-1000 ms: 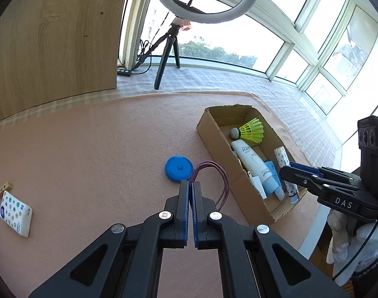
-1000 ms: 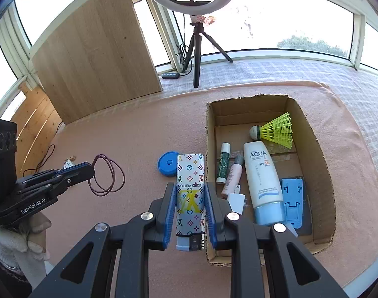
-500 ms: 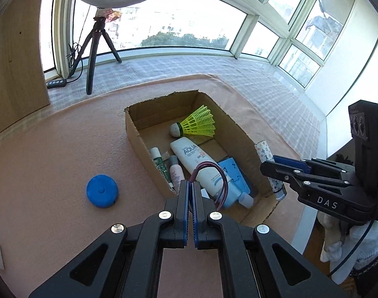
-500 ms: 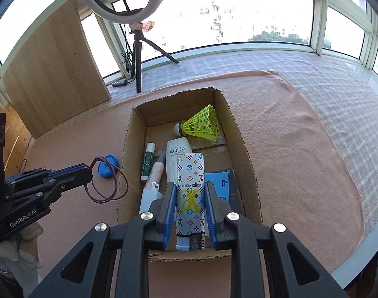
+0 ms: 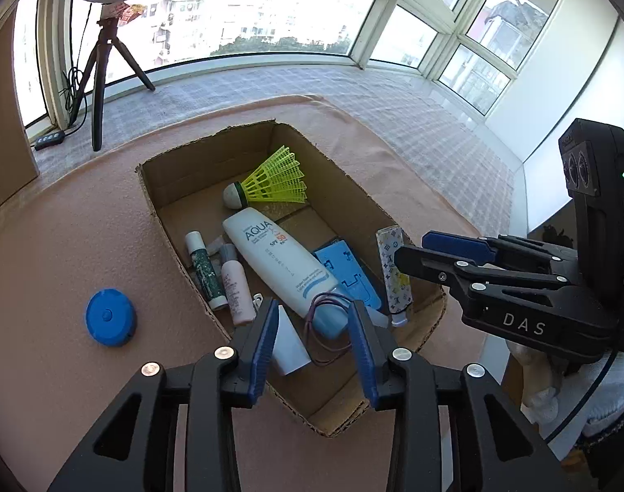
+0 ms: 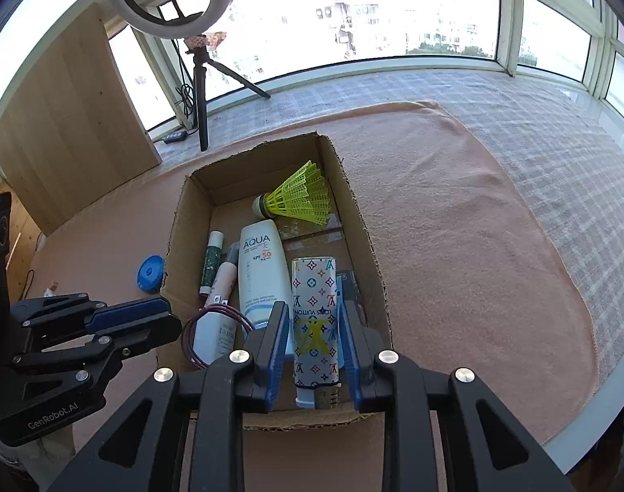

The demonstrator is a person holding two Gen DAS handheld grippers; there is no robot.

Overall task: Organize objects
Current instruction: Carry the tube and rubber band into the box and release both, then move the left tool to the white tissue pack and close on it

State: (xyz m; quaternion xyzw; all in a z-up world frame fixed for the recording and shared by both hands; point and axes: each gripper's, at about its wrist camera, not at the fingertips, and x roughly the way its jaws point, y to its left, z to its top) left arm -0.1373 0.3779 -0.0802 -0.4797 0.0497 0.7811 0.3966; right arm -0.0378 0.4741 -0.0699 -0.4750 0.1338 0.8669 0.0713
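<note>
Both claws have just been opening over the box [image 5: 365, 197], left claw [image 5: 314, 342] apart above the cord [image 5: 326, 328], right claw [image 6: 315, 340] apart around the lighter [image 6: 315, 320], which may topple toward 3 o'clock against the wall.

Black grippers [image 5: 315, 328], blue pads [image 5: 263, 346], silver screws, seemingly white gloves [image 5: 611, 385].

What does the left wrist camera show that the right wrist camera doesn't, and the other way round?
Only the left wrist view shows the blue stand in full and the whole blue disc on the cloth. Only the right wrist view shows the patterned lighter face-on between the open right tongs. Both show the cardboard box, yellow shuttlecock, sunscreen tube and purple hair tie.
</note>
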